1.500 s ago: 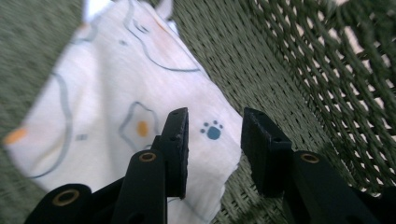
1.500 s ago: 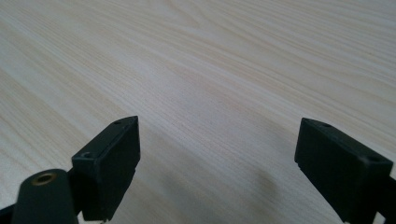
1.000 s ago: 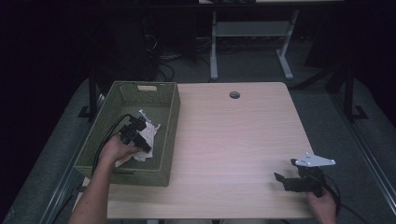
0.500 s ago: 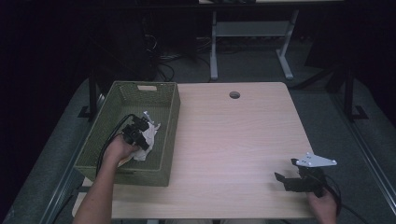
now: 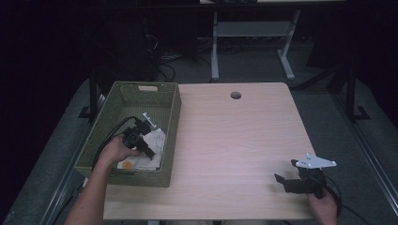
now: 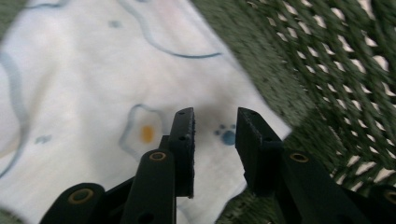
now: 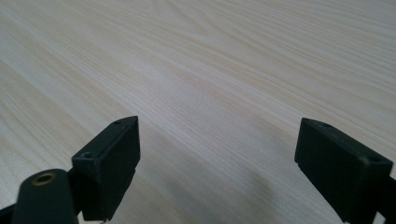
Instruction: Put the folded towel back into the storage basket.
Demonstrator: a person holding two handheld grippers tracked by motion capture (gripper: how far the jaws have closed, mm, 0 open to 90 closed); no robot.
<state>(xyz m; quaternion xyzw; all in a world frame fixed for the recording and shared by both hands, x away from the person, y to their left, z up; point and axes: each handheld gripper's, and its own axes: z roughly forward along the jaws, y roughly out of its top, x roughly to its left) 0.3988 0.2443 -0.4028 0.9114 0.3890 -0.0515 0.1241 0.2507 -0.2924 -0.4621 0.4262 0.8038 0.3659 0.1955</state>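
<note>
No brand, label or readable writing anywhere; only printed motifs on the white cloth (image 6: pixel 93 93): a fried-egg outline with an orange yolk, a small blue paw print, thin blue wavy lines.

Cloth lying flat on the floor of the green woven basket (image 5: pixel 123 96), toward its near right corner, one corner of the fabric ending just short of the mesh wall. Basket standing on the left part of the bench (image 5: pixel 234 140), hanging partly over its left edge.

Left hand-held gripper (image 6: pixel 215 128) down inside the basket, directly above the cloth, tips aimed at the stretch between the egg print and the paw print. Jaws parted by a narrow gap, having just been opening after a full close; nothing between them, no fabric pinched, pads clear of the cloth as far as can be told. Seen from the high view, left hand-held gripper (image 5: pixel 149 152) angled toward the basket's near right corner, cable looping back over the cloth.

Right hand-held gripper (image 7: pixel 217 158) released, jaws spread wide, bare pale wood between them. Resting low at the bench's near right corner (image 5: pixel 284 183), well apart from basket and cloth, grey three-cornered plate on top.
</note>
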